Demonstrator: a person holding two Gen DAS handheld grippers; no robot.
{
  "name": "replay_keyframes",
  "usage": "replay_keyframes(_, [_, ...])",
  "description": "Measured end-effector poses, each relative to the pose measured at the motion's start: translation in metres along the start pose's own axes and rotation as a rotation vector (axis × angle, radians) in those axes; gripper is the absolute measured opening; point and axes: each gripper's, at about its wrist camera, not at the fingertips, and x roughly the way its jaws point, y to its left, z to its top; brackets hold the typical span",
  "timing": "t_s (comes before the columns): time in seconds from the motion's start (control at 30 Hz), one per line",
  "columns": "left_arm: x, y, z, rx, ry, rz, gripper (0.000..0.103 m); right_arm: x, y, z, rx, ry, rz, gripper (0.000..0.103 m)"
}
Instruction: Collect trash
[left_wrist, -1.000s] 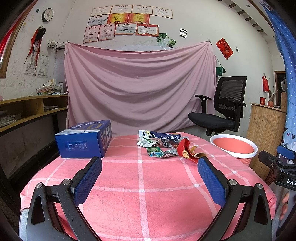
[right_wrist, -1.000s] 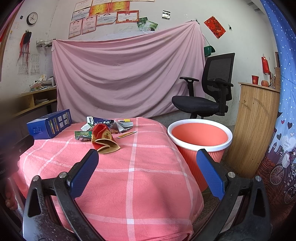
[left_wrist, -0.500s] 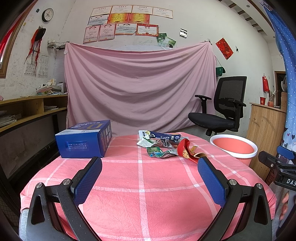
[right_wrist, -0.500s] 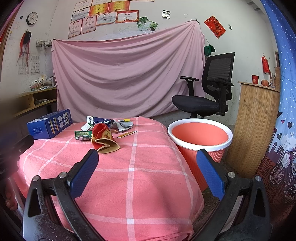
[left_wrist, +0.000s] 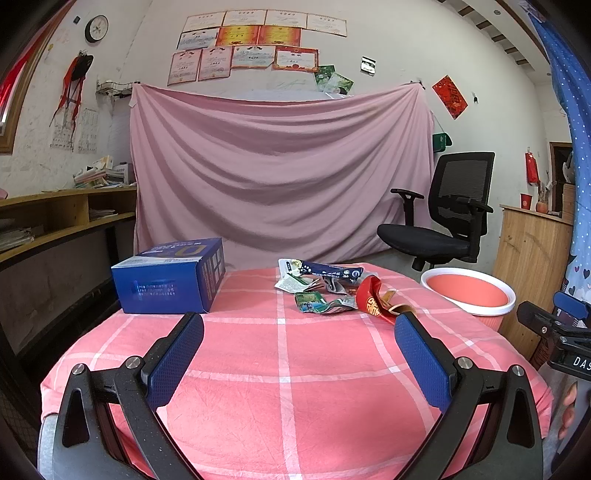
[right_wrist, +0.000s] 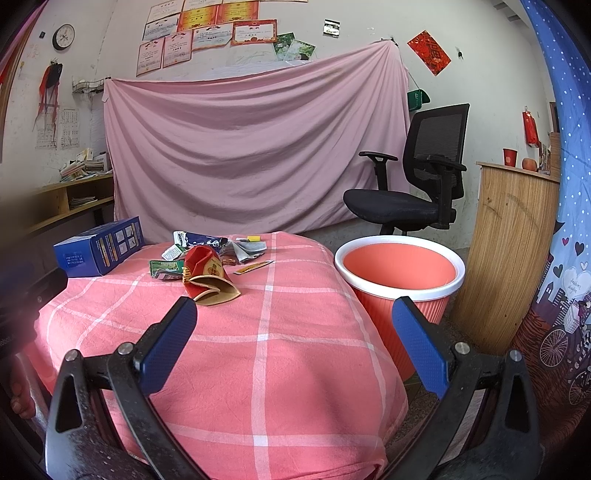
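- Pink checked cloth (left_wrist: 288, 369) is covering the table in the left wrist view, and the left gripper (left_wrist: 299, 328) is hovering above its near half with blue pads spread wide, holding nothing.
- Trash (left_wrist: 332, 288) is lying in a loose pile at about 1 o'clock from that gripper, well apart from it; a red packet (left_wrist: 373, 301) is sitting at the pile's near right edge.
- Blue box (left_wrist: 170, 282) is standing at 11 o'clock; the bin (left_wrist: 469, 293) is showing at 2 o'clock, beside the table.
- Right wrist view: the right gripper (right_wrist: 293, 325) is also hanging open and empty over the cloth (right_wrist: 266, 369).
- Trash (right_wrist: 207, 258) is lying at 11 o'clock, the red packet (right_wrist: 205, 275) nearest.
- Bin (right_wrist: 400, 267) is standing on the floor at 1 o'clock, just beside the table.
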Motion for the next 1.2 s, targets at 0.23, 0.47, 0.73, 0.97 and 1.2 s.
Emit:
replay_keyframes(0.23, [0.004, 0.005, 0.005, -0.020, 0.005, 0.017, 0.101, -0.002, 0.005, -0.001, 0.007, -0.001, 0.007, 0.103])
replay_keyframes(0.47, [0.019, 0.018, 0.018, -0.039, 0.006, 0.044, 0.101, 0.002, 0.004, 0.017, 0.018, -0.021, 0.052, 0.103])
replay_keyframes(0.73, [0.046, 0.031, 0.038, -0.026, -0.034, 0.084, 0.101, 0.035, 0.013, 0.045, -0.007, -0.052, 0.109, 0.103])
replay_keyframes(0.97, [0.072, 0.045, 0.045, -0.019, -0.039, 0.109, 0.101, 0.076, 0.033, 0.059, -0.040, -0.008, 0.187, 0.103])
replay_keyframes(1.2, [0.108, 0.054, 0.043, -0.005, 0.057, 0.068, 0.101, 0.119, 0.050, 0.054, -0.086, 0.138, 0.245, 0.103])
